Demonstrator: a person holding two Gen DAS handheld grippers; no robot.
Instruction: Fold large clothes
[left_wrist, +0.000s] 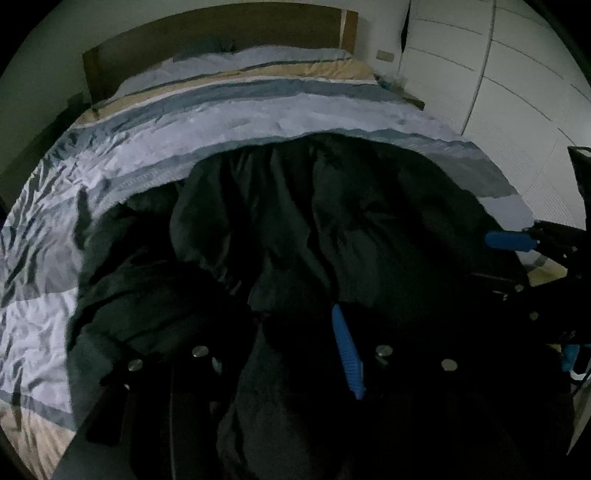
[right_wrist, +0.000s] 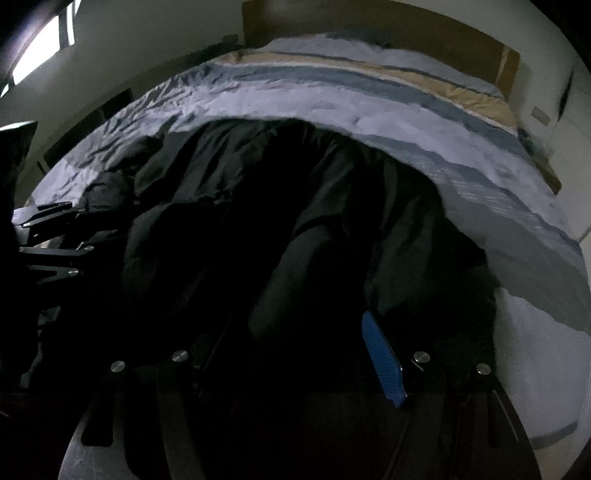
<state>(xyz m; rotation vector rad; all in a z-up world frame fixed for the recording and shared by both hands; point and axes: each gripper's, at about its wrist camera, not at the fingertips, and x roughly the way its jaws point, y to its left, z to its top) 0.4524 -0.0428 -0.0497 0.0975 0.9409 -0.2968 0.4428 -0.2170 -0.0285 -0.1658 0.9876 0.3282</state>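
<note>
Dark padded garment (left_wrist: 332, 221) fabric is bunched between the fingers of the left gripper (left_wrist: 295, 354), and a thick fold appears to be held there; only one blue pad (left_wrist: 347, 354) is seen, the opposite finger being lost in shadow, so the grip is judged rather than confirmed. In the right wrist view the same condition is found at the right gripper (right_wrist: 303, 354): dark cloth fills the space beside its blue pad (right_wrist: 384, 358), and a wide bundle is taken to be clamped. Outward from both tools, the garment is spread over the near half of the bed (left_wrist: 55, 295), its far edge lying along the grey band of the striped quilt (left_wrist: 258, 110), well short of the wooden headboard (left_wrist: 207, 40). Bare quilt is left along the left and right edges of the bed. The step in hand is judged to be a raising of the near hem for folding toward the headboard. Several faults are possible from here. Slippery padded cloth may be pulled out of a partial grip by its own weight. Uneven raising of the two hands would produce a skewed fold. The loose sleeve (left_wrist: 85, 214) at the left edge may be trapped or left outside the fold. The quilt beneath may be dragged along if caught.
</note>
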